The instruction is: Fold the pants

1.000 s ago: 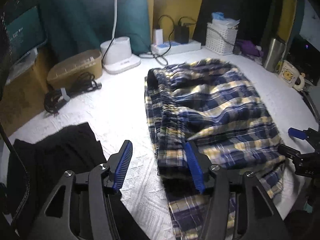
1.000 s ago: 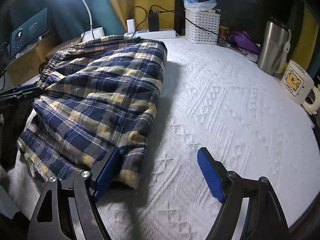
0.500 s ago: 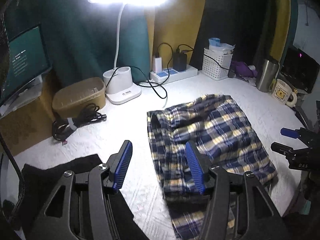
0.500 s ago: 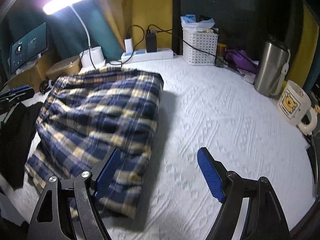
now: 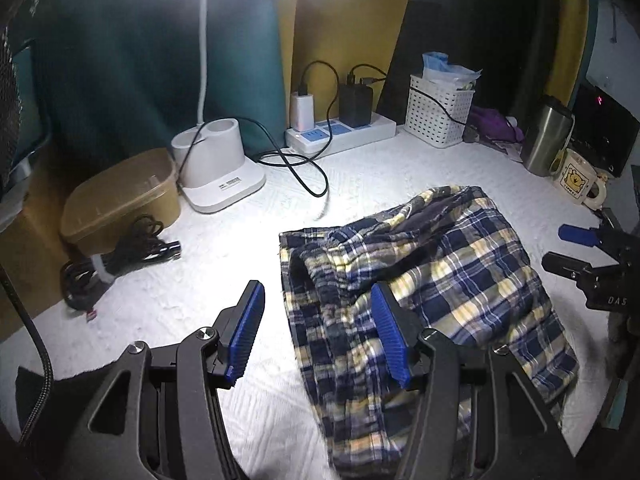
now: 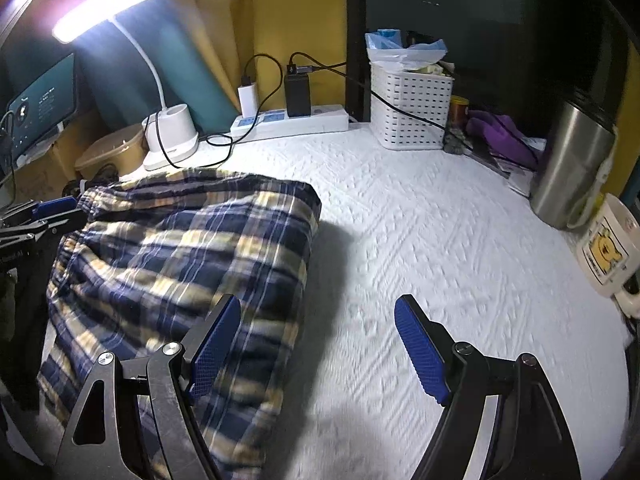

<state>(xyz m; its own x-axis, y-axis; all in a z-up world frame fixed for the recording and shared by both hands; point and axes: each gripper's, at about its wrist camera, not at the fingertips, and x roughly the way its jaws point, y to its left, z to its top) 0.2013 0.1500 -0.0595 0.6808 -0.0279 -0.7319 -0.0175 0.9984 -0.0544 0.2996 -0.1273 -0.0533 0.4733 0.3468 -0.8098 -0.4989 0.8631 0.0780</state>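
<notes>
The blue and yellow plaid pants (image 5: 440,280) lie folded in a loose bundle on the white textured cover (image 5: 248,240). They also show in the right wrist view (image 6: 180,264). My left gripper (image 5: 316,336) is open and empty, raised above the pants' left edge by the waistband. My right gripper (image 6: 316,348) is open and empty, raised above the pants' right edge. The right gripper also shows at the right of the left wrist view (image 5: 576,250). The left gripper shows at the left of the right wrist view (image 6: 44,216).
A lamp base (image 5: 216,168), power strip (image 5: 340,132) with cables, white basket (image 5: 440,112), steel tumbler (image 5: 546,140) and bear mug (image 5: 576,176) line the back. A brown box (image 5: 120,200) and black cord bundle (image 5: 120,256) sit left. Dark cloth (image 5: 60,392) lies near left.
Both grippers have lifted up and back from the pants, staying open. The pants have stayed where they lay on the cover.
</notes>
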